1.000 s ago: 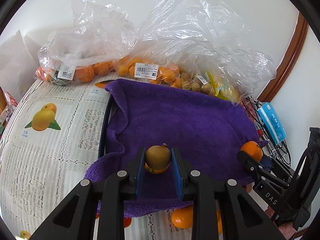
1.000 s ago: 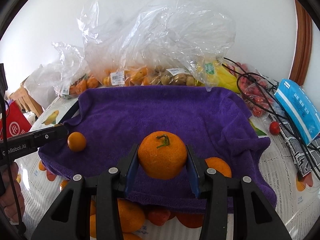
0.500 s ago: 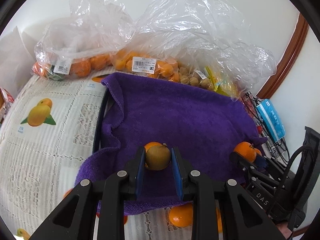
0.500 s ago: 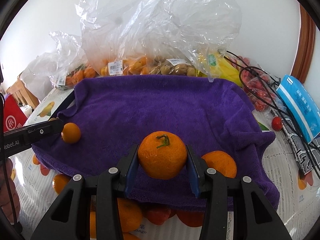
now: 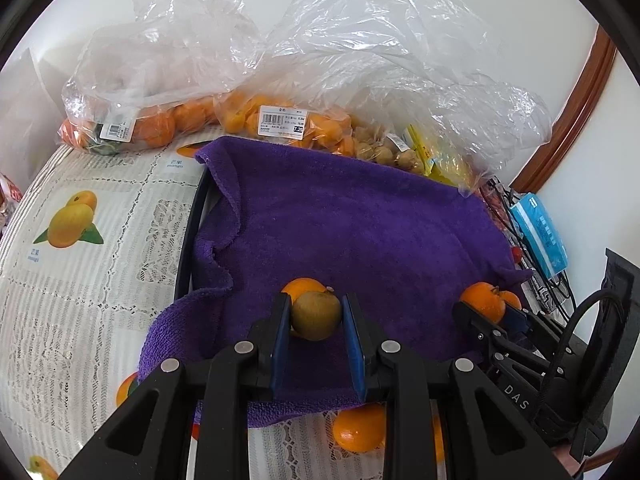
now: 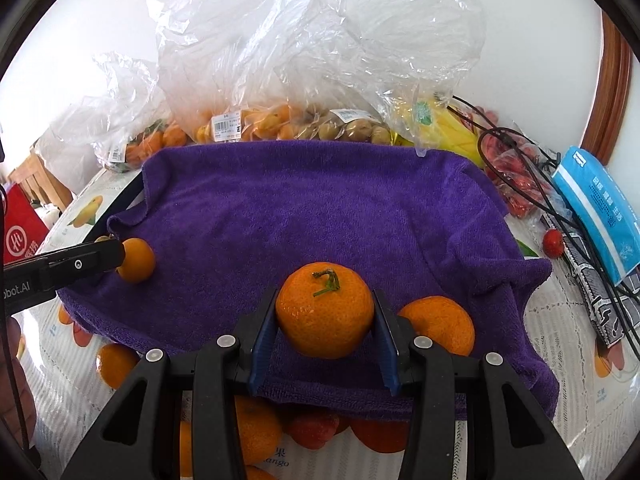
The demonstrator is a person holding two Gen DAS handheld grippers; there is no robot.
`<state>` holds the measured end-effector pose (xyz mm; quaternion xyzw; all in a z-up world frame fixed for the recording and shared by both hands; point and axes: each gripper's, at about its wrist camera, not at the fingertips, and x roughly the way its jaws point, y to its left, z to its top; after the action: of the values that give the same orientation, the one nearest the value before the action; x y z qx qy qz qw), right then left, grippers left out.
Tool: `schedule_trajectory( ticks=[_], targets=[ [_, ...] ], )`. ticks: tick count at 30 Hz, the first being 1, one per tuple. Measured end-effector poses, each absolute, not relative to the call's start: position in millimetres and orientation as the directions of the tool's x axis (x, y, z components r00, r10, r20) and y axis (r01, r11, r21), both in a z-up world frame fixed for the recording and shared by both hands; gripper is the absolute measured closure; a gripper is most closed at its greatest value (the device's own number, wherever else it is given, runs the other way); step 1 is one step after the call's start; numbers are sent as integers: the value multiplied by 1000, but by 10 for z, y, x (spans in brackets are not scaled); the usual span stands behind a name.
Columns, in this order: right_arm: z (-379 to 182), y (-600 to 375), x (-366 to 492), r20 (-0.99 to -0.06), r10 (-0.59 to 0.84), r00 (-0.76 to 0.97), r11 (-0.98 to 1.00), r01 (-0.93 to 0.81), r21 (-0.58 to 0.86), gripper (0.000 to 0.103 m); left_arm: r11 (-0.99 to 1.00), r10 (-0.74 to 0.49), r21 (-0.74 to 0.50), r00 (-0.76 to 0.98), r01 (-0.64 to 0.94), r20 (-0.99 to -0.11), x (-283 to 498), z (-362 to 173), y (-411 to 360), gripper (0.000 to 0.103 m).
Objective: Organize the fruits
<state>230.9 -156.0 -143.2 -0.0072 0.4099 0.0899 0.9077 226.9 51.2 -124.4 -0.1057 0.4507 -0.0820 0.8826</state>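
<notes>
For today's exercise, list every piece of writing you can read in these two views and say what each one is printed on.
"DAS": right hand-held gripper body.
"bot.AI": left hand-held gripper body.
"ango": tablecloth near edge, cut off.
Price labels on the fruit bags: too small to read.
Blue packet: characters too blurred.

Left claw (image 5: 316, 320) and right claw (image 6: 325, 322) both clamped, angled downward

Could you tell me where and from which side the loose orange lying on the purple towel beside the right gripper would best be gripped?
Grip the loose orange across its widest middle, coming from above. It is round and sits low on the purple towel, so only its upper half is free. The right gripper, shut on a stemmed orange, crowds the side nearest it; that probably rules out a sideways approach from there.
</notes>
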Motion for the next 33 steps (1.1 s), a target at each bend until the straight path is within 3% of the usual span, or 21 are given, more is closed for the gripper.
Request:
schedule_trajectory(
  ticks=[28,33],
  targets=[
    [-1293,-1661,2234,-693,135,708,990,-125,65,53,970,-232,-227,566,81,-791,2272,-1354,420,78],
    [-1289,-1671,2224,-691,135,710,990,-122,68,47,969,-235,-233,573,77,-785,2261,-1339,431,66]
  ],
)
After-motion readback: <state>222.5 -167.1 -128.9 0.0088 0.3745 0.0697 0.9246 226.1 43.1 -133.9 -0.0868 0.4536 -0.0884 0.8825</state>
